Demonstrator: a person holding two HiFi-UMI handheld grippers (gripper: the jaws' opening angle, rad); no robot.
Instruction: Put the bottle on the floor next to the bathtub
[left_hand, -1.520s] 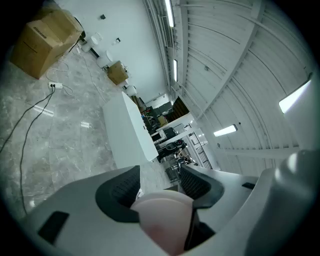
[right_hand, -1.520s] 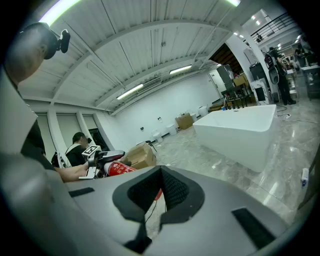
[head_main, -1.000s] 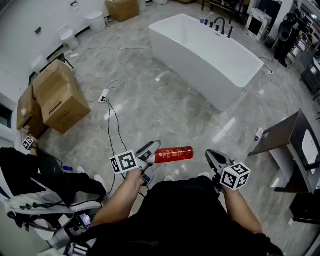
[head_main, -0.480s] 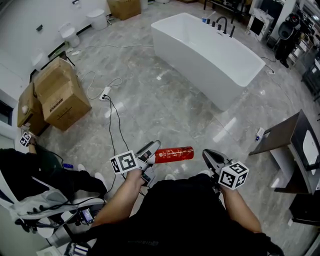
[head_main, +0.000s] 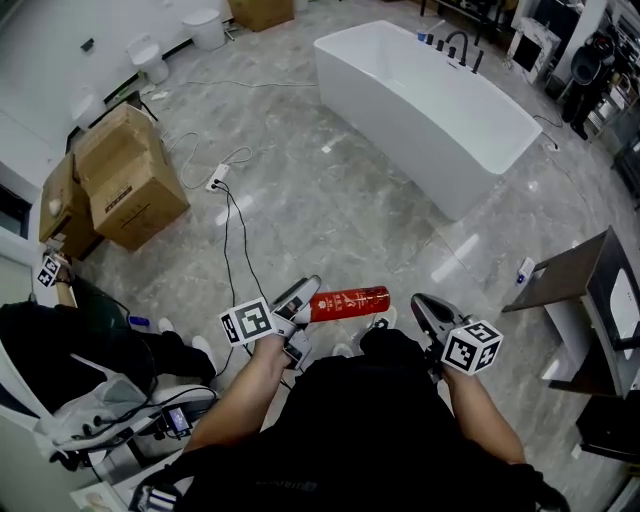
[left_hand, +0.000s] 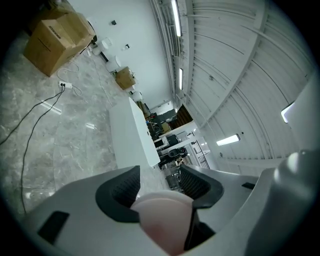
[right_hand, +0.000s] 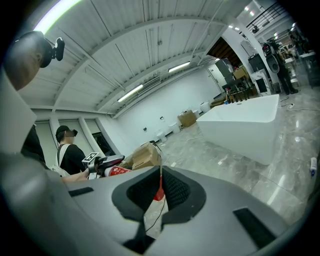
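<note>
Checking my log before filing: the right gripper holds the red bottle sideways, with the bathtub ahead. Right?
No. The left gripper holds the red bottle sideways, with the bathtub ahead; the right gripper carries nothing. The head view shows it.

Nothing legible: bottle (head_main: 350, 302) lettering and cardboard box (head_main: 130, 180) print are too small.

Glossy white bathtub (head_main: 392, 128), polished marbled floor (head_main: 330, 215), matt cardboard box (head_main: 135, 185)
</note>
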